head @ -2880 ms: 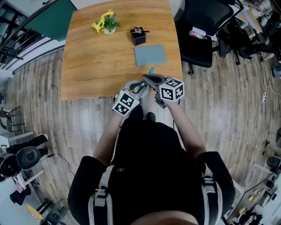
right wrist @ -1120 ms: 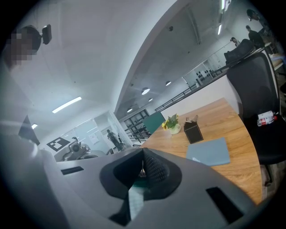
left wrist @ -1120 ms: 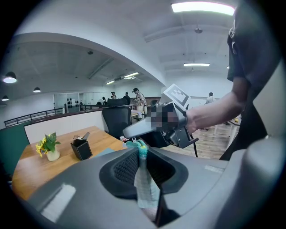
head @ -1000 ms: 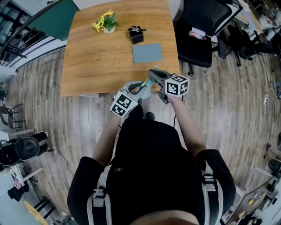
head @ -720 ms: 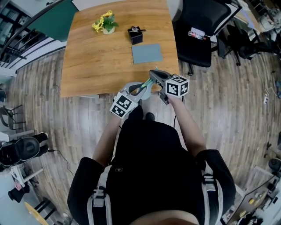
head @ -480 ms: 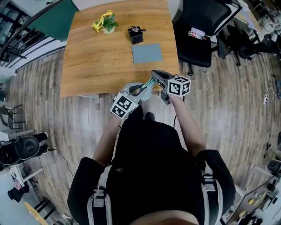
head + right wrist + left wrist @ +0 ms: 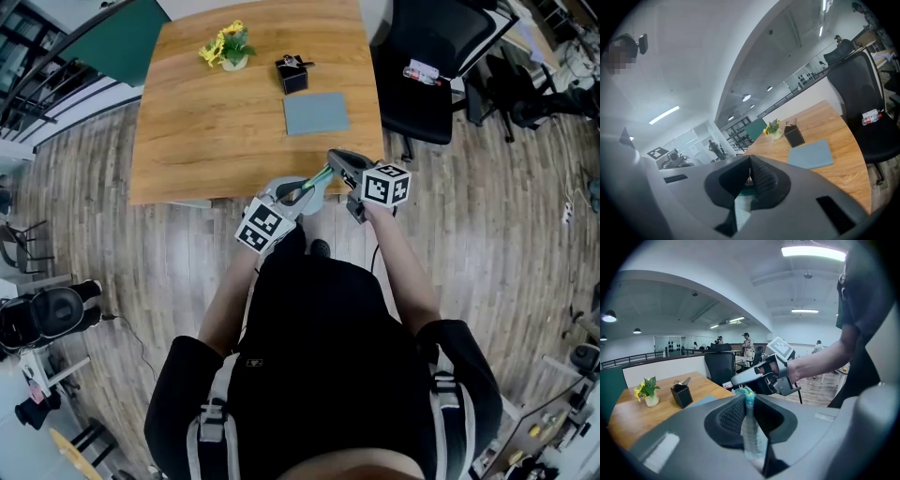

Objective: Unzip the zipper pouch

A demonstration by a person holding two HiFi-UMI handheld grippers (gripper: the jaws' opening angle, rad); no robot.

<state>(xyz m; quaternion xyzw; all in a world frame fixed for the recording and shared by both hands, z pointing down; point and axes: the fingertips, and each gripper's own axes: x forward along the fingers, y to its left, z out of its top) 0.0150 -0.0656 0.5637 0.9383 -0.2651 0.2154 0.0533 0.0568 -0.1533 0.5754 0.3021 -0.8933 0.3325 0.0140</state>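
I hold a teal zipper pouch (image 7: 317,177) in the air just off the wooden table's (image 7: 206,141) near edge. My left gripper (image 7: 298,192) is shut on one end of it; in the left gripper view the pouch's edge (image 7: 751,430) stands upright between the pads. My right gripper (image 7: 335,161) is shut at the pouch's other end, and in the right gripper view its pads pinch the small metal zipper pull (image 7: 749,178) above teal fabric (image 7: 742,204). The right gripper (image 7: 757,376) shows just beyond the left one's jaws.
On the table lie a blue-grey mat (image 7: 316,113), a small black box (image 7: 294,75) and a pot of yellow flowers (image 7: 228,47). A black office chair (image 7: 436,66) stands to the right of the table. Wooden floor surrounds me.
My right gripper has drifted a little to the right, away from the left one, and a longer teal strip shows between them. The left gripper has hardly moved.
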